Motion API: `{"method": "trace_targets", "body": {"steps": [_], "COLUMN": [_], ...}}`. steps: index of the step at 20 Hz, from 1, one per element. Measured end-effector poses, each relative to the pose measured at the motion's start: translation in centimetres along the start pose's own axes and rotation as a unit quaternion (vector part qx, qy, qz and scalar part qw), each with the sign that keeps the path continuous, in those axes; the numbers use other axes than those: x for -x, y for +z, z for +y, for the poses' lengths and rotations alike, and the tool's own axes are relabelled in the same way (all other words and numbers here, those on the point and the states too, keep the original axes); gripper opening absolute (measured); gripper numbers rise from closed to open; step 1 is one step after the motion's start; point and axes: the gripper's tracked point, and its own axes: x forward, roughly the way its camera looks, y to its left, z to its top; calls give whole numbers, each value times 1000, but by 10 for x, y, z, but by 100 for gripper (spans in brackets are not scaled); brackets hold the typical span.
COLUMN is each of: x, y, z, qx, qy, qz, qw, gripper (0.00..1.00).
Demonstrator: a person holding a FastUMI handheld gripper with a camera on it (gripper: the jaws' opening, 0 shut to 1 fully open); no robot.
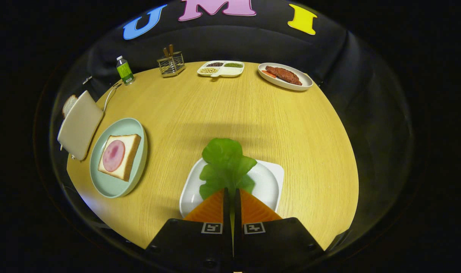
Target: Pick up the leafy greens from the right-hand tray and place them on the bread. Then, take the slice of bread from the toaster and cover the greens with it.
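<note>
In the gripper view, your gripper (230,191) has its two fingers drawn almost together, clamped on the stem end of the leafy greens (226,163), with only a thin slit left between them. The leaf spreads out just ahead of the fingertips, above the white square tray (270,182) that sits near the tabletop's near edge; whether the leaf touches the tray you cannot tell from here.

To the left of the tray, near the tabletop's left edge, you have a pale green round plate (105,182) carrying a slice of bread (130,155) with a round of pink ham (113,154) lying on top of it. Just beyond that plate, at the left edge of the wooden tabletop (230,110), stands the toaster (79,129), and the second slice of bread (68,104) pokes up from its far side. A white cord (110,96) runs from the toaster toward the far edge.

Along the far edge, from left to right, you see a small green bottle (124,71), a wire holder (171,63) with brown handles standing in it, a white divided dish (221,69) with beans or grains in its compartments, and a white oval plate (302,84) holding a brown piece of meat (283,74).
</note>
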Motion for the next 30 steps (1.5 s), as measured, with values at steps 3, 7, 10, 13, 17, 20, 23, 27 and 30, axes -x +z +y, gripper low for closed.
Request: {"method": "trace_targets", "body": {"steps": [3, 7, 10, 13, 17, 20, 23, 27, 30], "x": [22, 55, 79, 96, 105, 105, 96, 75, 60], "y": [18, 52, 76, 98, 110, 111, 108, 90, 76], "z": [6, 25, 46, 76, 113, 146, 176, 210, 226], "qx": [-5, 3, 7, 8, 24, 30, 48, 70, 93], "qy": [2, 15, 30, 56, 82, 107, 121, 133, 133], "qz": [-18, -52, -77, -96, -103, -98, -90, -67, -55], "qw": [1000, 999, 997, 994, 991, 989, 987, 986, 985], "gripper": [6, 6, 6, 6, 5, 6, 6, 6, 6]}}
